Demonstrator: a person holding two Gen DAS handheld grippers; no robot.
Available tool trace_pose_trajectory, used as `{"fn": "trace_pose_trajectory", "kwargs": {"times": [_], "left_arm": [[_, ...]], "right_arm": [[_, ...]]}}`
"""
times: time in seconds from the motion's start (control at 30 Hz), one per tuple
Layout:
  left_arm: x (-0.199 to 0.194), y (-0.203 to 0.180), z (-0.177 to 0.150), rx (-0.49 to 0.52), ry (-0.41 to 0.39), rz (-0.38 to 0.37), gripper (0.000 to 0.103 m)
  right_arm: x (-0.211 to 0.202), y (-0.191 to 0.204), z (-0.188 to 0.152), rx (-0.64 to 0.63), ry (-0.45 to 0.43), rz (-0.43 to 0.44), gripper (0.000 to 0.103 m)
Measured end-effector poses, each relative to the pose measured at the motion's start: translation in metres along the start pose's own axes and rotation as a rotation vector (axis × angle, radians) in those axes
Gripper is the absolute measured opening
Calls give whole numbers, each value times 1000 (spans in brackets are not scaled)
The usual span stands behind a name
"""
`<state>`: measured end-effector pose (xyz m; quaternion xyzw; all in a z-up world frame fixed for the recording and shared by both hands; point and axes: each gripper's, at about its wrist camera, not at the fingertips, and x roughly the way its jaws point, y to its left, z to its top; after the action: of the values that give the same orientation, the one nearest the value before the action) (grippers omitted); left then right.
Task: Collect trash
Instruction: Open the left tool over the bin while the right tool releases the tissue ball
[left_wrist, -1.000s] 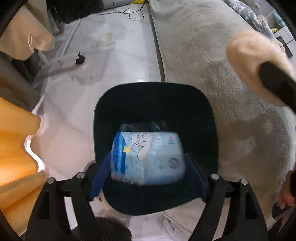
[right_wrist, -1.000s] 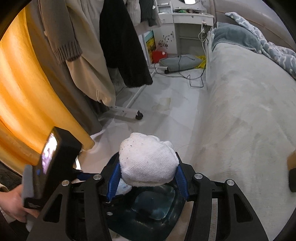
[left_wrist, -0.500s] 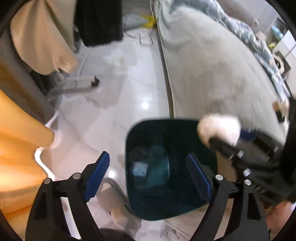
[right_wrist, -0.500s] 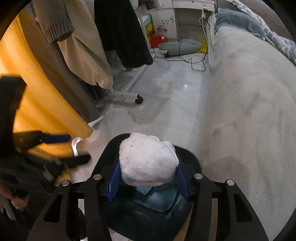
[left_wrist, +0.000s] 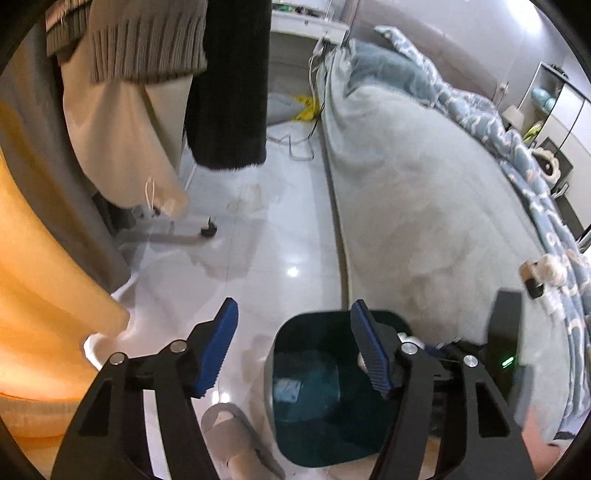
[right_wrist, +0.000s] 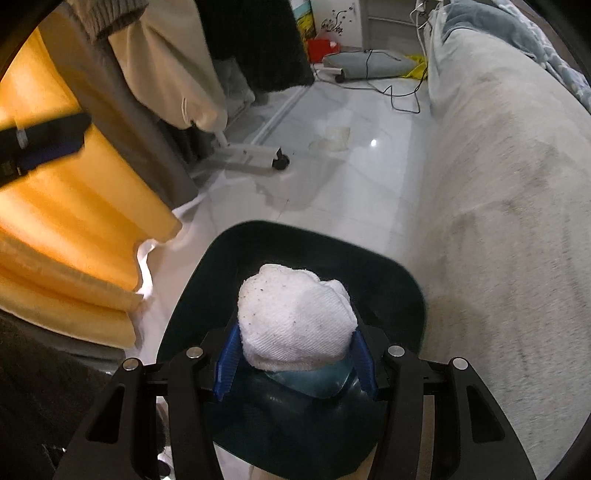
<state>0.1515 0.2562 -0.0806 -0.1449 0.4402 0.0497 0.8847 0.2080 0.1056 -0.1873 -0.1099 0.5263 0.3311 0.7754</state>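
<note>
A dark teal trash bin (left_wrist: 295, 446) stands on the white floor beside the bed; it also shows in the right wrist view (right_wrist: 369, 266). A pale tissue pack (left_wrist: 288, 391) lies at its bottom. My left gripper (left_wrist: 293, 350) is open and empty, raised to the left above the bin. My right gripper (right_wrist: 295, 358) is shut on a balled white sock (right_wrist: 295, 321) and holds it over the bin's opening. The right gripper's body (left_wrist: 506, 354) shows at the bin's right side in the left wrist view.
A grey bed (left_wrist: 424, 192) runs along the right. Hanging clothes (left_wrist: 155, 74) on a wheeled rack (right_wrist: 277, 160) and an orange curtain (right_wrist: 74, 206) are on the left. A grey slipper (left_wrist: 232, 439) lies left of the bin. Cables (right_wrist: 399, 96) lie on the far floor.
My left gripper let the tissue pack drop into the bin, opened and rose away to the left. My right gripper moved over the bin with the sock.
</note>
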Motion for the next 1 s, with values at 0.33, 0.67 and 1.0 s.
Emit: {"fn": "trace_pose_trajectory", "kwargs": {"times": [0.33, 0.67, 1.0], "left_arm": [[-36, -12, 19, 8, -164, -51, 62], [-60, -29, 33, -21, -264, -83, 62], [-68, -87, 39, 100, -354, -56, 70]], "right_arm": [[28, 15, -17, -47, 122, -11, 55], [10, 27, -21, -61, 121, 52, 83], [-49, 15, -17, -77, -10, 79, 86]]}}
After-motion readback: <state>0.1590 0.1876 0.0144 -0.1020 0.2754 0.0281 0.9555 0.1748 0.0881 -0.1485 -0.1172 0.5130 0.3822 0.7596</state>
